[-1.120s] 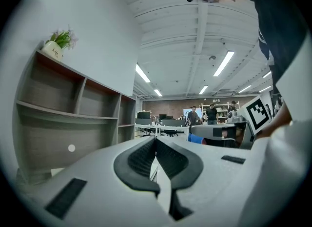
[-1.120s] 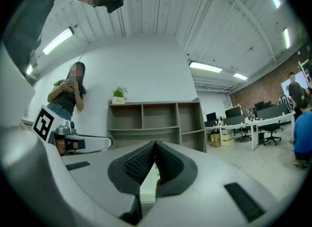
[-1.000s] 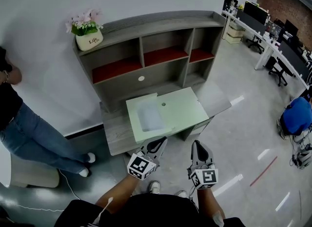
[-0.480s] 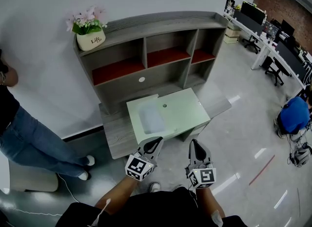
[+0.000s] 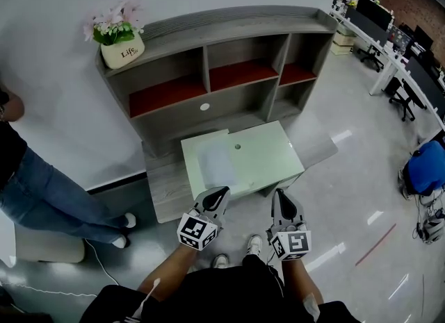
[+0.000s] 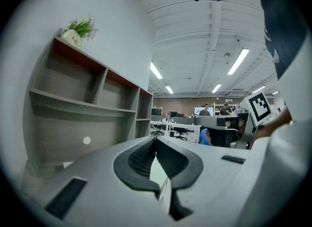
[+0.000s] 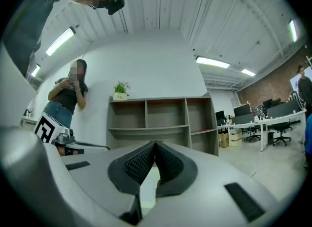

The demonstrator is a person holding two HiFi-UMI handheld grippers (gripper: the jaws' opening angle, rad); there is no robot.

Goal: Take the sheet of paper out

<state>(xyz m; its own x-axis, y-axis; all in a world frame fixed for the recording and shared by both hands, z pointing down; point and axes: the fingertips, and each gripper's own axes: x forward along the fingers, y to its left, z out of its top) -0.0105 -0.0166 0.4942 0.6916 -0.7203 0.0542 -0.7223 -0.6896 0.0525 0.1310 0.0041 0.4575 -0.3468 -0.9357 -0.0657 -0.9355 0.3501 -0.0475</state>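
Presently, item: sheet of paper, one, a pale whitish rectangle with a faint sheen, lying flat on the left half of the green mat on the grey desk, below the shelf unit; whether it sits inside a clear sleeve I cannot tell from the head view. Handling, as I judge it: very light, thin, limp, easily creased or torn, and likely to cling to the mat and slide rather than lift; best taken by its near edge or a corner, pinched gently and drawn out level. Left gripper: jaws together, nothing between them, held near the desk's front edge. Right gripper: jaws likewise closed and empty, just beside the left. I judge one claw must spread before any pinch
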